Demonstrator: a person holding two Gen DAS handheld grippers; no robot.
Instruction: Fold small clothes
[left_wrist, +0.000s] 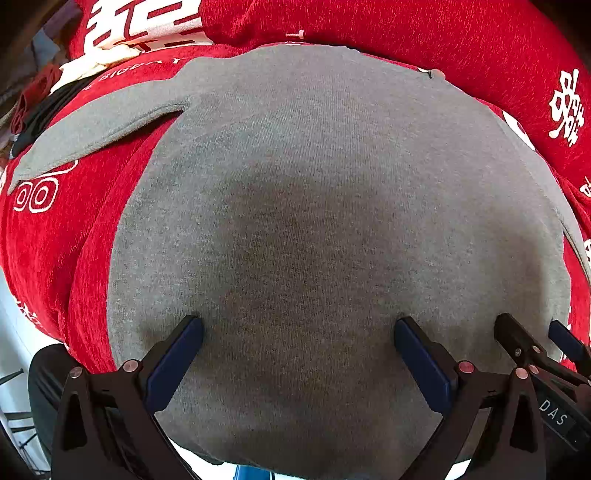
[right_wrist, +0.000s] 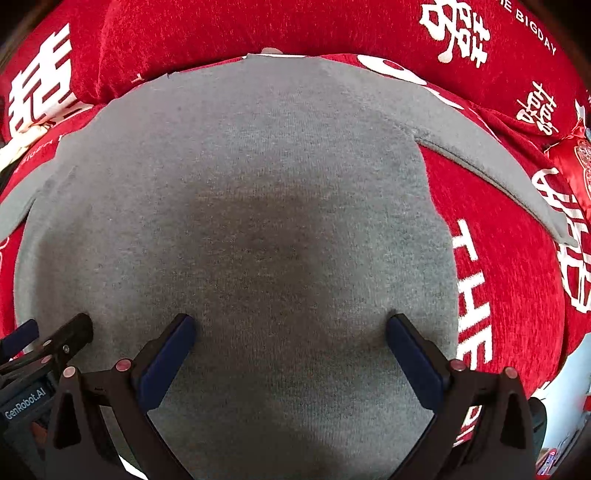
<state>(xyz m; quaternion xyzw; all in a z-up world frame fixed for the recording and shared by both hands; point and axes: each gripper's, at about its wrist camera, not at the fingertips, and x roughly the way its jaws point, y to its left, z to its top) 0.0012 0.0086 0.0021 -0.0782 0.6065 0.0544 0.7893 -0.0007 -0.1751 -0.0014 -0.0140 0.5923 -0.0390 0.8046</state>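
A grey top (left_wrist: 314, 206) lies spread flat on a red cover (left_wrist: 48, 251) with white signs, one sleeve (left_wrist: 99, 129) out to the left and the other sleeve (right_wrist: 491, 166) out to the right. The left claw (left_wrist: 298, 332) and the right claw (right_wrist: 291, 328) are side by side low over its near part, both with fingers wide apart and holding nothing. Whether the tips touch the cloth, I cannot tell for sure.
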